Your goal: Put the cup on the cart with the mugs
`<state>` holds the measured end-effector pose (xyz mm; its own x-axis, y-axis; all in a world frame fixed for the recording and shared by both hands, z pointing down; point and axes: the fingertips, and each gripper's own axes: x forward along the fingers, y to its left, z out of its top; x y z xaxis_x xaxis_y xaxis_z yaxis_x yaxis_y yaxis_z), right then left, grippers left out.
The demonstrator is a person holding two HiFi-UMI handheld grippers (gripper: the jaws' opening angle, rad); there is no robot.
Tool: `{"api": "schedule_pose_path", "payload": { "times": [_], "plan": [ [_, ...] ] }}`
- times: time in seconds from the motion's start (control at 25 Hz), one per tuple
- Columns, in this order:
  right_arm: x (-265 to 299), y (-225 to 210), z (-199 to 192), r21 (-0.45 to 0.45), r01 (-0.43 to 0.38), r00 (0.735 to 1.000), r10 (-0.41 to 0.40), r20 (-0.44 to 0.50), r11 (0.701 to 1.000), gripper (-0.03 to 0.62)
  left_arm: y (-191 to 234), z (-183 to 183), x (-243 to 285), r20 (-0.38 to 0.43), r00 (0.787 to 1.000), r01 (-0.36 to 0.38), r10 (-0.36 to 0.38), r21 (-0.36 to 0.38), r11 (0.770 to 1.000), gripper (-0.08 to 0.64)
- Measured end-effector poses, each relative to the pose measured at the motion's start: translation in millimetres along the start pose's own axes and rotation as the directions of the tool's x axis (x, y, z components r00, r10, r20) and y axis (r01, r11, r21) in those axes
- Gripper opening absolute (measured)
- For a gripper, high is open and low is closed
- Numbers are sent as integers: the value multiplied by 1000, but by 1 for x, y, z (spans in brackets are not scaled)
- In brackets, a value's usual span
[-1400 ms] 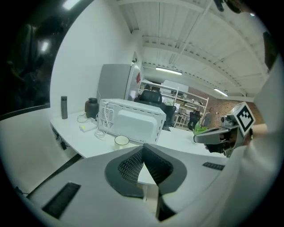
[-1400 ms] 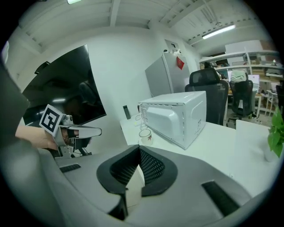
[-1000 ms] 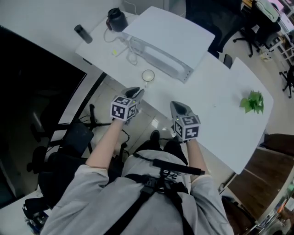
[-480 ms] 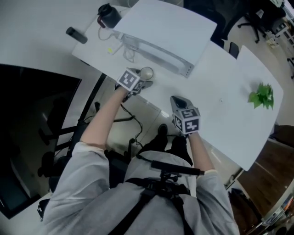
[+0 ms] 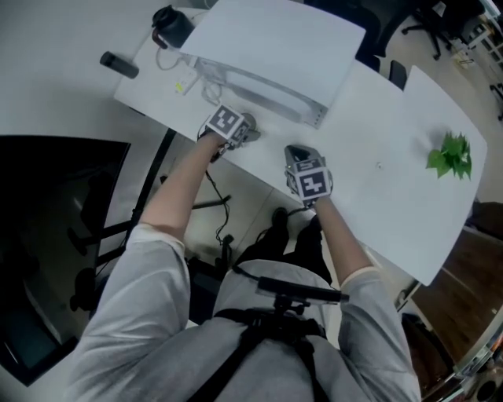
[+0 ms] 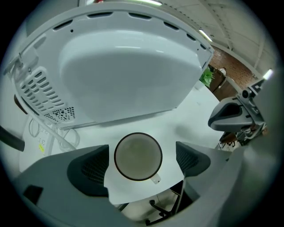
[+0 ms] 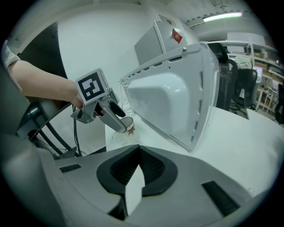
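A small white cup [image 6: 138, 156] with a dark rim stands upright on the white table [image 5: 377, 196], near its front edge; its little handle points toward me. My left gripper [image 6: 142, 162] straddles it with the jaws opening, one pad on each side and a gap between each pad and the cup. In the head view the cup [image 5: 251, 124] peeks out past the left gripper [image 5: 244, 132]. My right gripper [image 5: 295, 151] hovers over the table edge to the right, shut and empty. The right gripper view shows the left gripper [image 7: 116, 122] at the cup [image 7: 128, 122].
A large white machine housing [image 5: 267, 47] lies just behind the cup, with white cables [image 6: 49, 133] at its left. A black flask [image 5: 169, 23] and a black cylinder [image 5: 118, 64] sit at the far left. A green plant [image 5: 450, 155] is at the right.
My left gripper has moved forward from the table edge to the cup and its jaws have spread around it. The right gripper has barely shifted.
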<state>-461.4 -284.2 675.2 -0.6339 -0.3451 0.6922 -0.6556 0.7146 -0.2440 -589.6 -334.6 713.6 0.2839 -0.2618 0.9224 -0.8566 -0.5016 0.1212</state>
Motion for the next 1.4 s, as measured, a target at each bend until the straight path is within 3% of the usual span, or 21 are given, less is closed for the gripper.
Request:
{"api": "schedule_pose_path", "payload": {
  "times": [0.64,0.88,1.04,1.16,1.32,1.4],
  "plan": [
    [18,-16,-9,42,14,999,-13,-45,999,8,13,7,54,-34,999,-13,15,66,998,474],
    [14,-18,-6,44,15,999,-14,-33,999,8,12,-1,58,-61,998,-13,17,69,998,440],
    [13,-16,-6,42,10,1000,-9,-29,999,8,27,-17,50,-137,985,-93,103,72,993,437],
    [12,-14,-6,40,4,1000,-3,-27,999,8,12,-7,56,-74,997,-15,19,53,998,436],
    [9,-11,-8,37,-2,999,3,-35,999,8,9,-8,51,-74,997,-2,5,44,999,436],
    [7,-12,-10,39,2,999,-1,-33,999,8,3,2,46,-35,999,14,-12,59,998,436]
  ]
}}
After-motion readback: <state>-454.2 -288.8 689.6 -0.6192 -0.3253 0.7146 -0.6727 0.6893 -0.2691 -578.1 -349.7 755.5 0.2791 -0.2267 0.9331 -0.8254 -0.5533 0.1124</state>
